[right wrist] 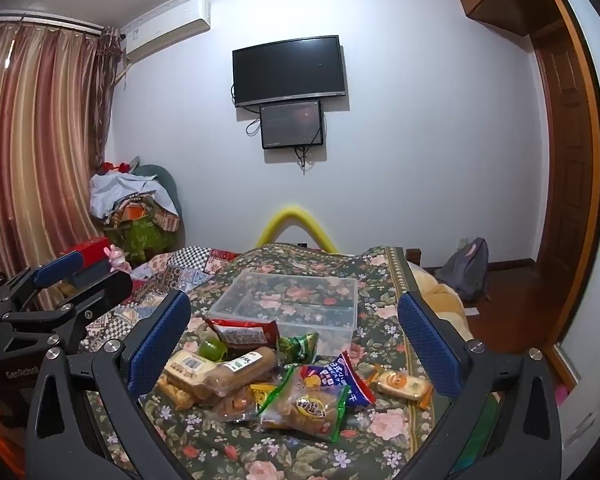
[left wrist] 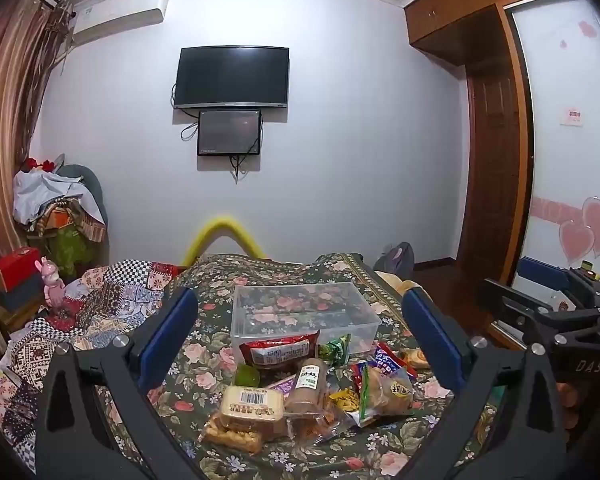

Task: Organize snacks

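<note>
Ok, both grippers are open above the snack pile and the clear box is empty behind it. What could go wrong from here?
1. The snacks overlap: the brown roll lies on other packs, so a grab may drag neighbours along.
2. The clear box sits on a soft floral bedspread; a nudge could shift or tilt it.
3. The small cracker pack lies near the bed's edge and might get pushed off.
</note>
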Demonstrator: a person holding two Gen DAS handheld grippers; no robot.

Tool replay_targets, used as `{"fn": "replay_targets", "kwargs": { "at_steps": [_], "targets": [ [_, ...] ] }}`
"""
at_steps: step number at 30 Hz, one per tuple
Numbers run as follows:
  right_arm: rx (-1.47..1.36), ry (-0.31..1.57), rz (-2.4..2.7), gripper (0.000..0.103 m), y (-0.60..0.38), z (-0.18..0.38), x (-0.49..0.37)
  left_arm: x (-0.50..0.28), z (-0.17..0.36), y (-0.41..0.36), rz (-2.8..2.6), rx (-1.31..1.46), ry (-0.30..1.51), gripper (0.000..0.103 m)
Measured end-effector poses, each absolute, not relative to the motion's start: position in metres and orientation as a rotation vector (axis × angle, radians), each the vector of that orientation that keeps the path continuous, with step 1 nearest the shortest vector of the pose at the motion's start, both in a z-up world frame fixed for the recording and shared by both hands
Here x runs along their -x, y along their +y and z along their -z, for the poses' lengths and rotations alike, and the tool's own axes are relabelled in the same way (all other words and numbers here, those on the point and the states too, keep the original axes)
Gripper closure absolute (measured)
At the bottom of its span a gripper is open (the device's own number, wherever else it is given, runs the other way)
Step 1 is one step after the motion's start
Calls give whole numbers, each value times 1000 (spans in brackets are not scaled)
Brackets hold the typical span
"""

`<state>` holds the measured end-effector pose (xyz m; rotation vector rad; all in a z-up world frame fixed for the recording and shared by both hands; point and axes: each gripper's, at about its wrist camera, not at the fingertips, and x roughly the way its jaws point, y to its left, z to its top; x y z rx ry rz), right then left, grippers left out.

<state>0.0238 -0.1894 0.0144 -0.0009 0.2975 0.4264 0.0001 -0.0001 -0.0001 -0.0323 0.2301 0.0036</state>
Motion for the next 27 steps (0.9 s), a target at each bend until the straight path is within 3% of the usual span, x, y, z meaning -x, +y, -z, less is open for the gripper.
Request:
{"fn": "replay_targets", "kwargs": {
  "at_steps": [27],
  "targets": [
    [-6,303,-429,0,-190,-13,-25,-2,0,0,-7,39,231,0]
  ]
}}
